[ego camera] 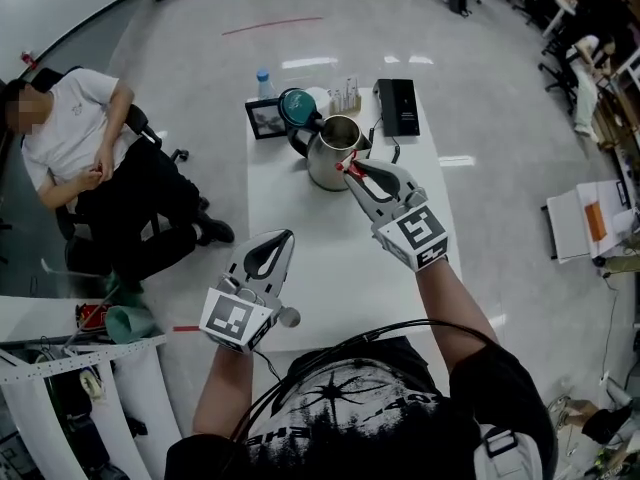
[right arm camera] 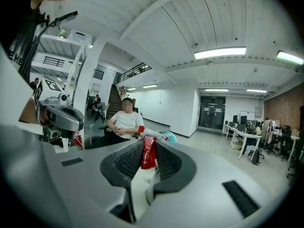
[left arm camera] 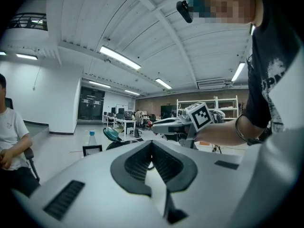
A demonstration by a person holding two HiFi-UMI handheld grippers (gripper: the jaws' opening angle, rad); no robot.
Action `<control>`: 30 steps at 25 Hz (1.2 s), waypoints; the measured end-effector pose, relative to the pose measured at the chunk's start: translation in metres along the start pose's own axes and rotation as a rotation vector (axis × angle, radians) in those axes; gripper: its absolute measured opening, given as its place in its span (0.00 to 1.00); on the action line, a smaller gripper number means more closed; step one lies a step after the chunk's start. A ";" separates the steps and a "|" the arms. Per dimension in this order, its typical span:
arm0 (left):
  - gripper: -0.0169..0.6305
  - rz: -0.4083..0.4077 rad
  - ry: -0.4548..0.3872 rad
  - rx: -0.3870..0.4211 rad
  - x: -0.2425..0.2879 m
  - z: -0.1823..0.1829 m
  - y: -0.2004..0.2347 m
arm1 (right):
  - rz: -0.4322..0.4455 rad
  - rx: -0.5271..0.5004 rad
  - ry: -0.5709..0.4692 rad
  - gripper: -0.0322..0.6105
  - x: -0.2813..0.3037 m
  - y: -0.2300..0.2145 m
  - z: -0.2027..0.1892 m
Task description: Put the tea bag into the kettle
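Tea bag (right arm camera: 148, 152) is hanging pinched by its top edge in the right tool (ego camera: 357, 173), just over the open kettle (ego camera: 330, 156) at the surface's (ego camera: 320, 268) far end. It is looking light, limp and crinkly (probably tearing if squeezed hard), so that edge hold seems right. Left tool (ego camera: 278, 240) is idling nearer, jaws together, empty.

Open-plan office; rows of desks (right arm camera: 243, 136), strip lights (right arm camera: 219, 52).

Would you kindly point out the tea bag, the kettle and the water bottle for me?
tea bag (right arm camera: 148, 152): right gripper view, middle of the red packet.
kettle (ego camera: 322, 164): head view, its steel side wall.
water bottle (ego camera: 264, 87): head view, clear body below the blue cap.
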State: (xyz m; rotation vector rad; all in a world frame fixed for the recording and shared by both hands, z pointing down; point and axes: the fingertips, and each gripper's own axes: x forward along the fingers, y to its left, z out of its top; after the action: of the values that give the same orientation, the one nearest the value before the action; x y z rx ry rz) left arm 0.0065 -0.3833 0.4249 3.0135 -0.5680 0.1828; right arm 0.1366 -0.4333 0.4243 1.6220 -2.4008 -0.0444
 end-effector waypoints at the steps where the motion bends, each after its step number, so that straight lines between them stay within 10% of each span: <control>1: 0.04 -0.008 -0.001 -0.003 0.006 0.001 -0.001 | -0.001 0.004 0.006 0.17 0.003 -0.006 -0.003; 30: 0.04 0.027 0.034 -0.092 0.068 -0.031 -0.001 | 0.032 -0.013 0.238 0.17 0.102 -0.084 -0.088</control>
State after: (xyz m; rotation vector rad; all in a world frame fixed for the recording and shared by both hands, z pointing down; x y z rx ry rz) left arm 0.0662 -0.4036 0.4643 2.9097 -0.5979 0.2031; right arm 0.1964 -0.5498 0.5149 1.4904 -2.2402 0.1312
